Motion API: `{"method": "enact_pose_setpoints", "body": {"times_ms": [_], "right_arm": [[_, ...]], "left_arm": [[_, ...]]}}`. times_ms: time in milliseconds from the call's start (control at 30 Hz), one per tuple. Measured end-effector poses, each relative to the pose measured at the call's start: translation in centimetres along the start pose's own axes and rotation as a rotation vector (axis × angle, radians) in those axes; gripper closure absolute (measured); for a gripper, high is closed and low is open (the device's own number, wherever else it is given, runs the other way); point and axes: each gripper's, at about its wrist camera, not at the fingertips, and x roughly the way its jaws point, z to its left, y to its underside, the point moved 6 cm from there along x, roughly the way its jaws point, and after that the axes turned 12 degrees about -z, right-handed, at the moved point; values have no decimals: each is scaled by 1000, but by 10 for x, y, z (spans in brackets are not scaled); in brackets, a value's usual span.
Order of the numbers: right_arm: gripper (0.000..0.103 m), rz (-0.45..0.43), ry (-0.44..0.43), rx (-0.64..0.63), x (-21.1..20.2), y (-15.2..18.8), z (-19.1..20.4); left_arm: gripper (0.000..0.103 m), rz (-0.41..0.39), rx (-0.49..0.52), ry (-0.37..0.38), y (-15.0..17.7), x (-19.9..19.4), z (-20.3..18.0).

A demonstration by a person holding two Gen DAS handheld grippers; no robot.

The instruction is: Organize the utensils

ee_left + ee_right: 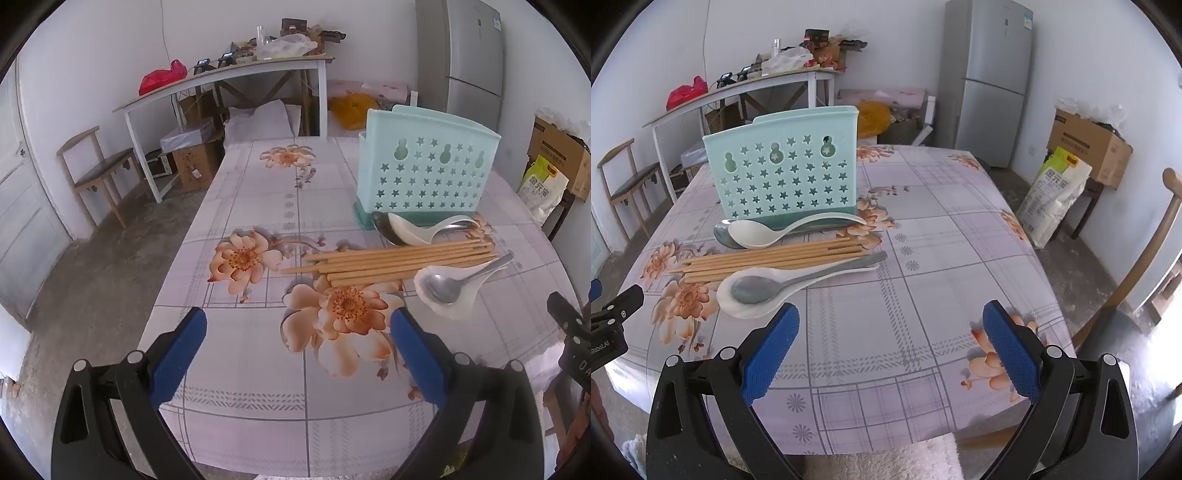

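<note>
Left gripper [298, 325]: blue-padded fingers [181, 350] spread wide, holding nothing, poised above the flowered tablecloth [258, 369] near the table's front edge.

Right gripper [891, 321]: blue-padded fingers [1010, 350] likewise spread wide, holding nothing, above the plaid part of the cloth.

Mint-green utensil holder [783, 166]: upright, pierced with star-shaped holes, on a darker green base; ahead and left of the right gripper, ahead and right of the left gripper [424, 166].

Far spoon pair: white ceramic spoon [764, 232] over a metal spoon [724, 232], just beside the holder's base on the side nearer the grippers.

Bundle of wooden chopsticks [768, 258]: flat on the cloth, crosswise to both grippers, between the two spoon pairs; ahead and right of the left gripper [399, 260].

Near spoon pair: metal spoon [757, 290] nested in the bowl of a white ceramic spoon [738, 306], handles toward the right; just ahead and left of the right gripper's left finger, just ahead and right of the left gripper's right finger [447, 291].

Background, beyond the table: white side table [221, 77], wooden chair [96, 173], silver refrigerator [993, 77], cardboard box [1089, 147], rice bag [1052, 195].
</note>
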Motion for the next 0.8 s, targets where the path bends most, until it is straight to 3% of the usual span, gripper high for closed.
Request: {"method": "enact_pose_setpoints", "body": {"times_ms": [400, 800], "right_arm": [[8, 4, 0, -2, 0, 0, 0], [8, 7, -1, -2, -2, -3, 0]], "left_arm": [[6, 11, -5, -6, 14, 5, 5], [6, 32, -7, -16, 6, 5, 7]]}}
